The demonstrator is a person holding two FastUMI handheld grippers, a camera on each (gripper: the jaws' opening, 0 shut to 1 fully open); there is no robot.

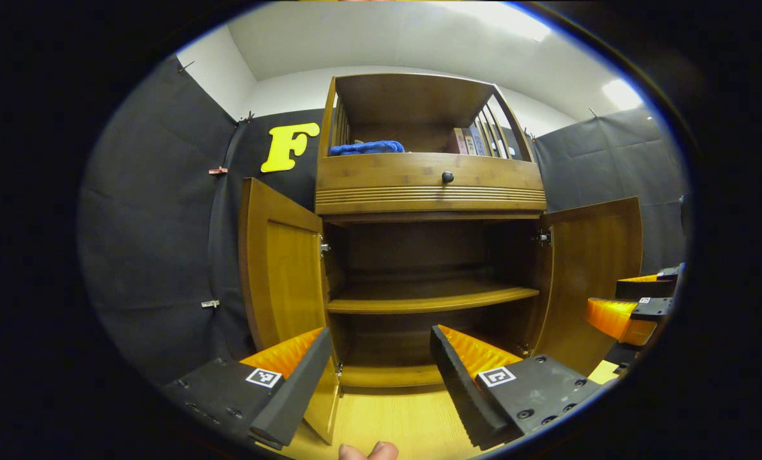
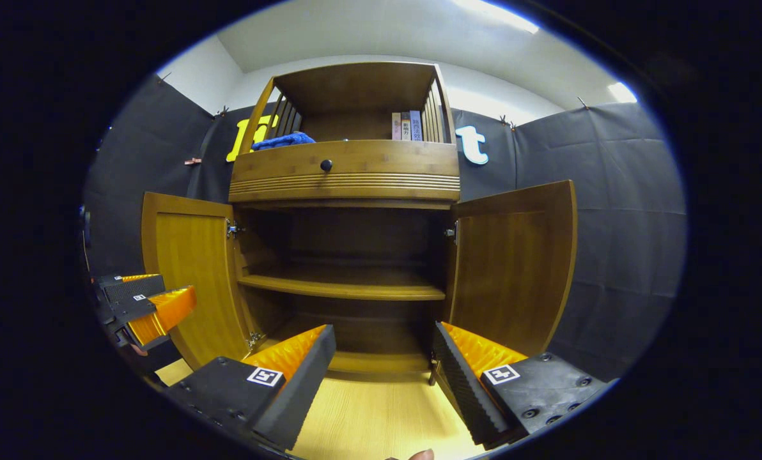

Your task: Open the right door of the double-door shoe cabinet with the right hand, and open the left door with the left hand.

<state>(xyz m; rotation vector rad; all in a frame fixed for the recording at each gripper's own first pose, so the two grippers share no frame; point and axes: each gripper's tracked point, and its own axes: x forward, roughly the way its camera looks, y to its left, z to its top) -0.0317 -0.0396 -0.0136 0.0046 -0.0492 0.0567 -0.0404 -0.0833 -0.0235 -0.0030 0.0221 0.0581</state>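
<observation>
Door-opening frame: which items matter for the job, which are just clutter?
Job:
- brown wooden left cabinet door, swung open
- brown wooden right cabinet door, swung open
- left claw, open, holding nothing
- right claw, open, holding nothing

Lying about:
- blue cloth on the top shelf
- upright books
- drawer's round black knob

Book spines (image 1: 472, 142) on the top shelf are too small to read.

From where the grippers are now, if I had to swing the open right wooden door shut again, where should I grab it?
Take the right wooden door by its free vertical edge, the outer one away from the hinge. It is a thin flat panel standing open, so the right gripper, jaws open, could probably straddle that edge from the front.
</observation>
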